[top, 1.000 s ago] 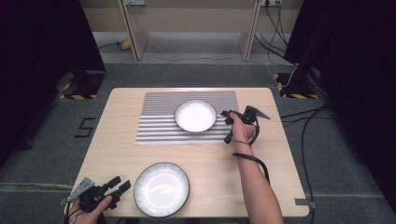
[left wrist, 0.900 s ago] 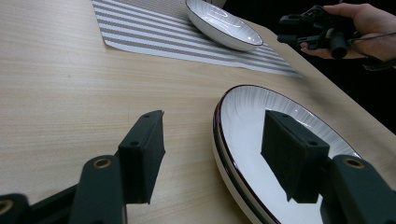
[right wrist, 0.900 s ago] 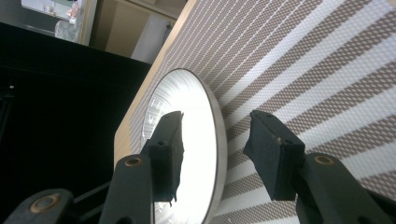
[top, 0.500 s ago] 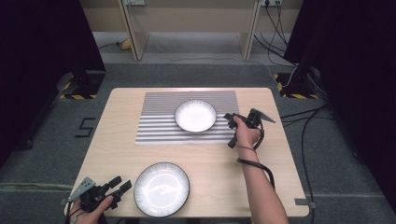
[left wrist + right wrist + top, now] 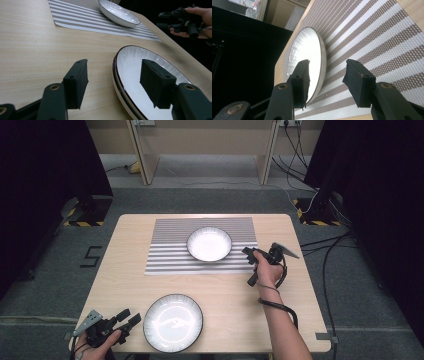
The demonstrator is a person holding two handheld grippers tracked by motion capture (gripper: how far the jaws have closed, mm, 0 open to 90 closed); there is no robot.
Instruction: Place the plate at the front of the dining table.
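Tabletop (image 5: 125, 255): pale wood, carrying a striped placemat (image 5: 170, 250) on its far half and two white dishes with dark rims.

Far dish (image 5: 209, 244): a shallow white bowl sitting on the placemat, toward the mat's right half. In my right gripper view it appears tilted on edge because my hand is rolled; it rests flat on the mat.

Near dish (image 5: 173, 322): a larger white plate on bare wood at the near edge of the tabletop, well apart from the far dish.

My left hand-held gripper (image 5: 125, 320): at the near left corner, just beside the near dish's left rim, jaws wide apart and holding nothing. In my left gripper view the left jaw hangs over bare wood and the right jaw over the plate's white inside, so the rim lies between them; I cannot tell whether either jaw touches it.

My right hand-held gripper (image 5: 250, 265): at the right end of the placemat, near the far dish's right rim, jaws wide apart and empty. In my right gripper view the left jaw overlaps the bowl's rim and the right jaw stands over the stripes.

My right hand (image 5: 267, 270): wrapped round the gripper's body, its cable looping down along my forearm.
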